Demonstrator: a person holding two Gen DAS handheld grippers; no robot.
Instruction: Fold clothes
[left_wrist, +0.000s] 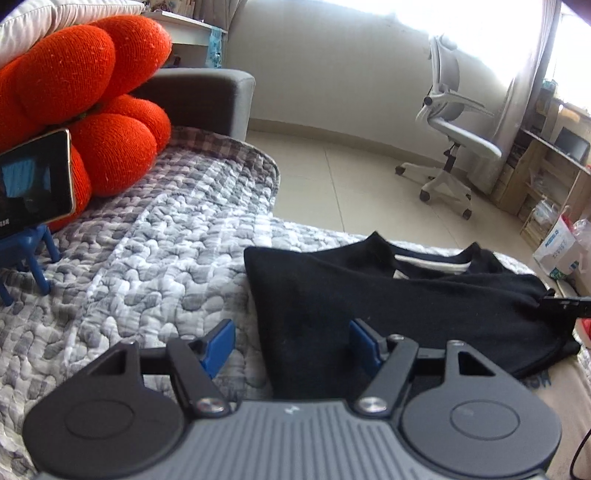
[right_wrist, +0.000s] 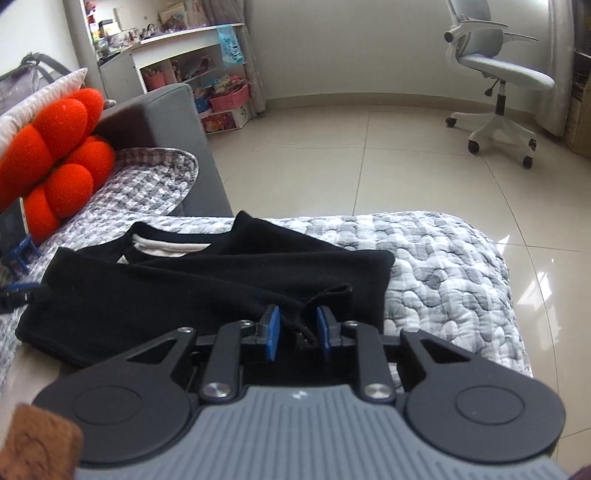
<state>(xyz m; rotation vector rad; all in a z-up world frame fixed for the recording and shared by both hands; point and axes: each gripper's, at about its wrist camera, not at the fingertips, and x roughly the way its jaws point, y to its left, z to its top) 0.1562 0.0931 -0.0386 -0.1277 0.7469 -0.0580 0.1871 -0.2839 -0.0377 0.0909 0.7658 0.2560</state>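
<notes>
A black garment with a white inner collar lies partly folded on the grey quilted bed cover. My left gripper is open, its blue pads straddling the garment's left edge, holding nothing. In the right wrist view the same garment spreads across the bed cover. My right gripper hovers at the garment's near right corner with its blue pads partly apart; a bunched fold of black cloth sits between them, and I cannot tell whether the pads pinch it.
An orange-red flower cushion and a phone on a blue stand sit at the left. A grey sofa arm is behind. A white office chair stands on the tiled floor beyond the bed edge.
</notes>
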